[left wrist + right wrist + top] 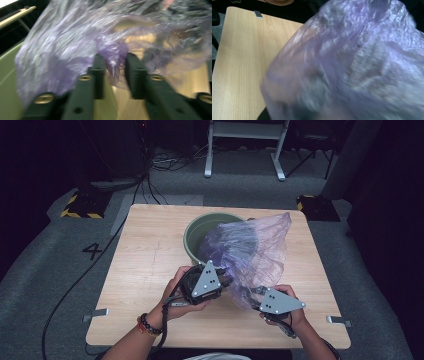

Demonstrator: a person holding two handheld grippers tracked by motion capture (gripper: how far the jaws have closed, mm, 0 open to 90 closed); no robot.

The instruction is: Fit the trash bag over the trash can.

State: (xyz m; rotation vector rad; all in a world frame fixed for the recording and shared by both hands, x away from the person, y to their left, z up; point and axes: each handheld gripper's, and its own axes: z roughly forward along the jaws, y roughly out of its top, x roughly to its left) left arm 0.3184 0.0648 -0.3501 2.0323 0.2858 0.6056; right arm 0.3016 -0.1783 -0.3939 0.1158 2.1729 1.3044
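The thin purple bag (252, 255) billowed limp and slippery over the green bin (200, 232), best pinched at its edge, the left gripper (225, 281) clamped on a fold there, the right gripper (255, 292) with jaws I could not tell.

One purple plastic bag (255, 252), one green bin (197, 232), two grippers.

a dark numeral "4" (92, 251) on the grey floor left of the table, no other readable text
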